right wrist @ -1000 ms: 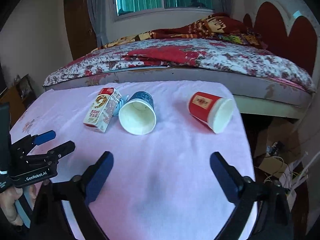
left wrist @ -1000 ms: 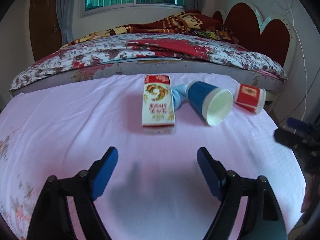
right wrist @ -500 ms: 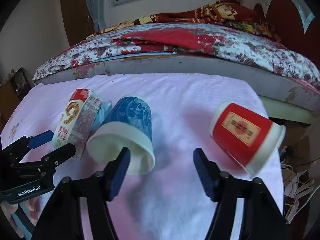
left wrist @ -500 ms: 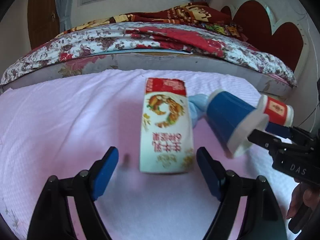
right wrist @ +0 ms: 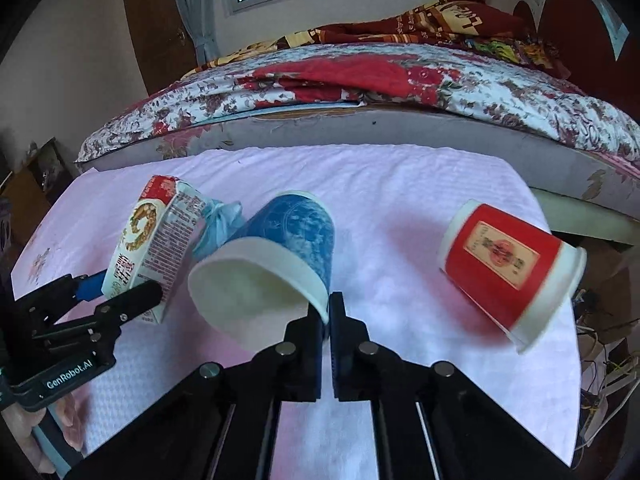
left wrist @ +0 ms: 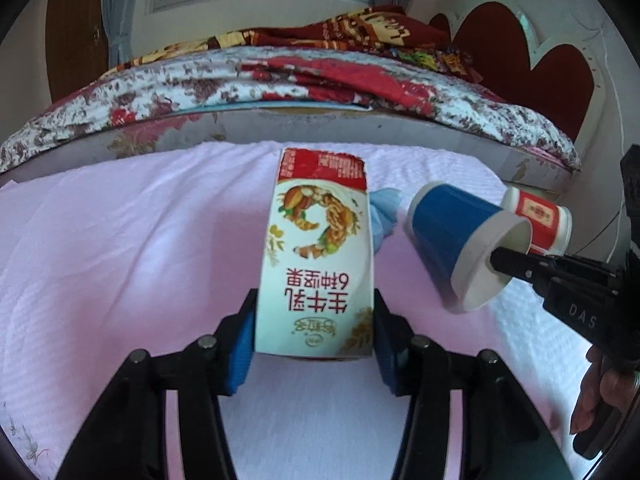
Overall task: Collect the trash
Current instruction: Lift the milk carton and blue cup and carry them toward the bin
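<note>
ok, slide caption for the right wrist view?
Right gripper pinching blue cup rim; left gripper clamps milk carton; red cup lies apart.

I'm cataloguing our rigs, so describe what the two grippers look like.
Both are black, with jointed linkage arms and silver pivot pins, ending in blue-padded fingers. The left gripper carries a white "GenRobot.AI" label; the right gripper has "DAS" on its body.

Milk carton point(left wrist: 316, 264) hides most of the crumpled blue wrapper point(left wrist: 384, 210); blue cup point(left wrist: 460, 240) overlaps the red cup point(left wrist: 540, 220), its print illegible
</note>
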Demonstrator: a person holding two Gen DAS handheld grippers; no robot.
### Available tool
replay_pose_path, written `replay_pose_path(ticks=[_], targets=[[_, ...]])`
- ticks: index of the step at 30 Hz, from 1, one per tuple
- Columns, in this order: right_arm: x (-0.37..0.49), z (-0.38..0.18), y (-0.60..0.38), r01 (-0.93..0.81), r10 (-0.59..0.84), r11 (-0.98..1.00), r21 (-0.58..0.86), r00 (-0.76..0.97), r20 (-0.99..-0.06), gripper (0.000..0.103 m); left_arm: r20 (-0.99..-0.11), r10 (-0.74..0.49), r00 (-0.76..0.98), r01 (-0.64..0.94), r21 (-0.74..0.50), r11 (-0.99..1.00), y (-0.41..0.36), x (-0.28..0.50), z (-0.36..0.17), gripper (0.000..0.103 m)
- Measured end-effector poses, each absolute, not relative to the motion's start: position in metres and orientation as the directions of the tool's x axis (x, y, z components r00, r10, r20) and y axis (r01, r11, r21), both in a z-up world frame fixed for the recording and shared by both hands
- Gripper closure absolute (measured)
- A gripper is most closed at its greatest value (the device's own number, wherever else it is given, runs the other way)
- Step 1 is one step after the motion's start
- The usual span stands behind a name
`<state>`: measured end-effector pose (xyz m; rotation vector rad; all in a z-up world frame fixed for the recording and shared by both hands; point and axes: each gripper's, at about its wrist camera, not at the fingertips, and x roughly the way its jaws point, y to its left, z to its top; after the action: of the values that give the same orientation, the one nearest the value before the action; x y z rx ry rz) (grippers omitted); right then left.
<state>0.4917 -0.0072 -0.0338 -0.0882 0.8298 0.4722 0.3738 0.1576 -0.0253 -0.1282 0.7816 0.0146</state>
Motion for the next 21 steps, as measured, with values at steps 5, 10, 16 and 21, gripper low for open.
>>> replay_pose_path(ticks=[5, 10, 16, 21], targets=[[0.468, -0.023, -0.016, -0.443, 0.366, 0.892, 0.086, 0.598, -0.713, 0.1, -0.691, -0.035, 0.722, -0.046, -0.098, 0.994, 0.155, 0.353, -0.017, 0.051], [0.433, -0.005, -0.028, -0.441, 0.376, 0.893, 0.086, 0.629, -0.681, 0.1, -0.677, -0.035, 0.735, -0.031, -0.085, 0.996, 0.149, 0.327, -0.008, 0.051], [0.379, 0.015, -0.041, -0.452, 0.384, 0.889, 0.069, 0.655, -0.651, 0.1, -0.662, -0.043, 0.748, -0.013, -0.079, 0.997, 0.138, 0.289, 0.001, 0.051], [0.339, 0.028, -0.058, -0.447, 0.392, 0.891, 0.079, 0.671, -0.629, 0.1, -0.659, -0.075, 0.749, 0.012, -0.099, 0.995, 0.128, 0.258, 0.004, 0.051]])
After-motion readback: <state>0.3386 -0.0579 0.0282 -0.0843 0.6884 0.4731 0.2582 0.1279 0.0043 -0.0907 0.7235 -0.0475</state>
